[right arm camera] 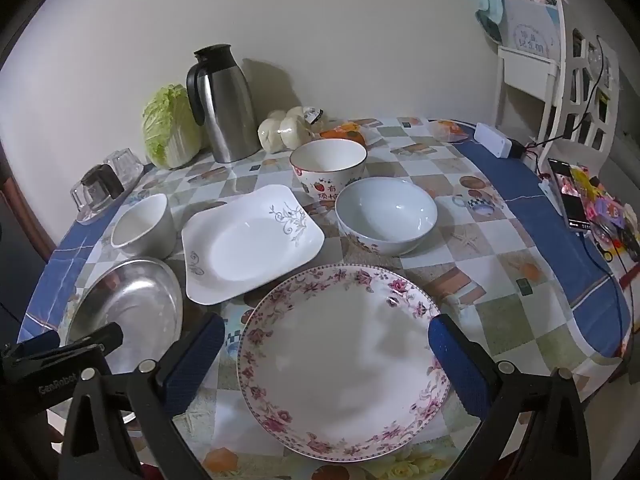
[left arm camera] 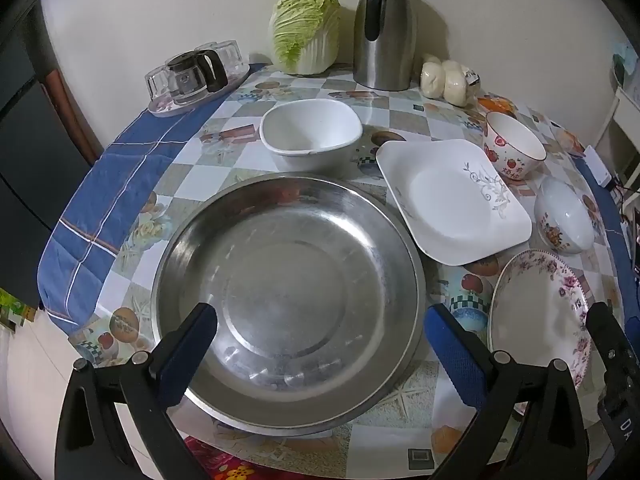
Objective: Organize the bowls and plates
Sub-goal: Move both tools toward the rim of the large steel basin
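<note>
My left gripper (left arm camera: 320, 326) hovers open above a big steel basin (left arm camera: 288, 300), nothing between its blue pads. My right gripper (right arm camera: 326, 334) hangs open over a round plate with a pink flower rim (right arm camera: 344, 360), also empty. Behind these lie a square white plate with a grey vine print (right arm camera: 252, 242), a plain white squarish bowl (left arm camera: 310, 130), a strawberry-print bowl (right arm camera: 328, 166) and a white bowl with flowers on its side (right arm camera: 386, 214). The flowered plate (left arm camera: 540, 316) and the right gripper's finger (left arm camera: 612, 344) show at the right of the left wrist view.
Along the wall stand a napa cabbage (left arm camera: 306, 28), a steel thermos jug (left arm camera: 384, 28), bagged buns (left arm camera: 450, 76) and a tray with a glass pot and cups (left arm camera: 196, 74). A phone (right arm camera: 570, 194), cables and a white shelf (right arm camera: 560, 76) sit at the table's right side.
</note>
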